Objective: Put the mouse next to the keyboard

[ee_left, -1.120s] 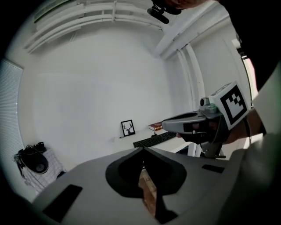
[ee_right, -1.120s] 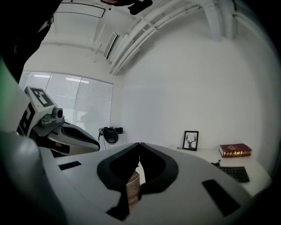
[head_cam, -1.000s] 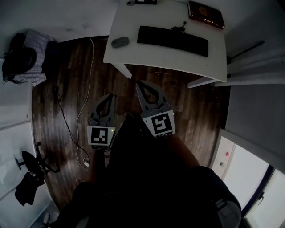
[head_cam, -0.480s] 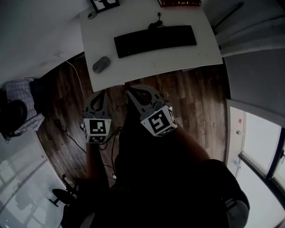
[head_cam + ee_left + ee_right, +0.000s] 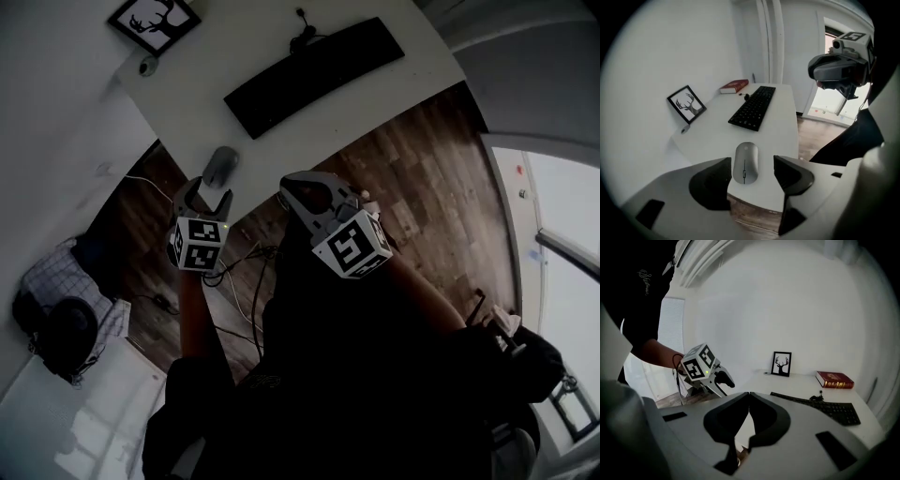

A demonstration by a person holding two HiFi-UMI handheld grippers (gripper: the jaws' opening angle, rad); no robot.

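Both grippers have swung in from over the dark wood floor to the desk's [image 5: 375,103] near edge, and the left gripper [image 5: 208,194] now hangs right at the corner where the mouse [image 5: 221,166] lies. Its jaws, pressed together a second ago, have just been opening and now stand spread. In the left gripper view the mouse shows in the gap between them, with desk visible on either side of it and neither pad touching it. The right gripper [image 5: 298,187] sits beside the left one, a little farther from the desk, its jaws closed tip to tip on nothing. The mouse is a low, smooth grey oval with a thin dark scroll-wheel line down the middle of one half and a small faint mark on the other. It rests flat on the white desk close to the edge, well apart from the near end of the black keyboard [image 5: 314,63]. Its long axis runs roughly in line with the keyboard's length, straight away from the left gripper. The wheel end points toward the desk edge and the gripper, and the marked end toward the keyboard. Farther back on the desk stand a framed deer picture [image 5: 153,21] against the wall and, in the gripper views, a red book [image 5: 734,86] beyond the keyboard.
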